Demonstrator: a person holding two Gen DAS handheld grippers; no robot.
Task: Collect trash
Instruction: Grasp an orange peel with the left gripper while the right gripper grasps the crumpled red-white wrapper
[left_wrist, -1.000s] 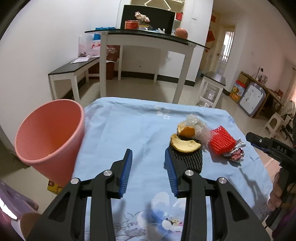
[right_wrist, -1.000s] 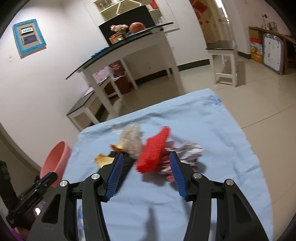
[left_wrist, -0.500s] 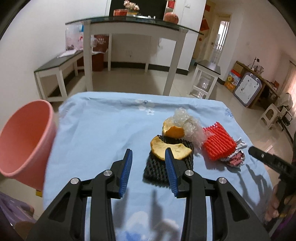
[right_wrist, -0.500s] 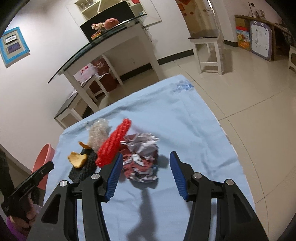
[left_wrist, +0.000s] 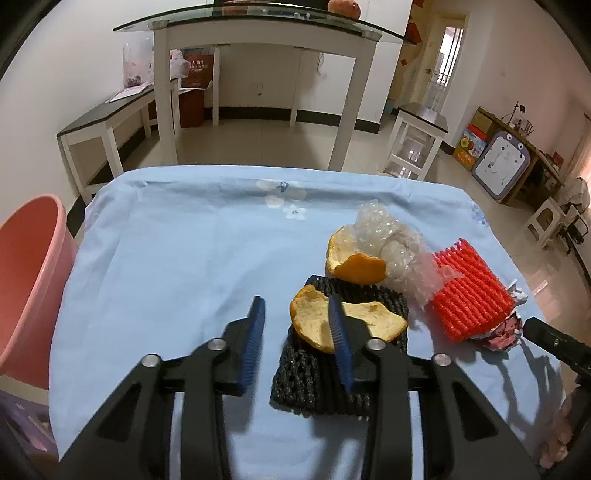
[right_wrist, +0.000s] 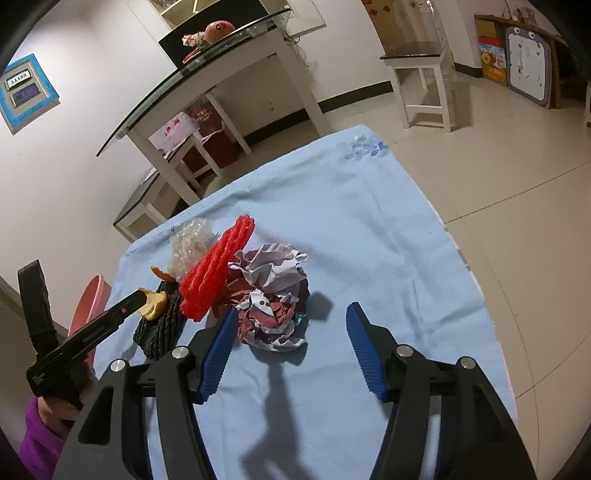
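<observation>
A curled orange peel (left_wrist: 314, 317) lies on a black foam net (left_wrist: 332, 373) on the blue-clothed table (left_wrist: 184, 258). My left gripper (left_wrist: 295, 332) hangs just over it with its jaws closing. The peel's left part is between the fingers, and the pads do not press it. Behind lie a second peel (left_wrist: 354, 258), bubble wrap (left_wrist: 384, 240) and a red foam net (left_wrist: 469, 291). My right gripper (right_wrist: 291, 332) has its jaws opening around the near side of a crumpled paper wrapper (right_wrist: 273, 306), without touching it.
A pink bin (left_wrist: 26, 280) stands off the table's left edge. Beyond the table are a glass-topped white table (left_wrist: 258, 33), a low bench (left_wrist: 107, 118) and a small stool (left_wrist: 417, 136). A hand in a purple sleeve (right_wrist: 40, 439) holds the left gripper.
My left gripper has come forward and down onto the peel and black net, and its jaws have narrowed. The right gripper has sunk toward the crumpled paper, and its jaws have widened.
</observation>
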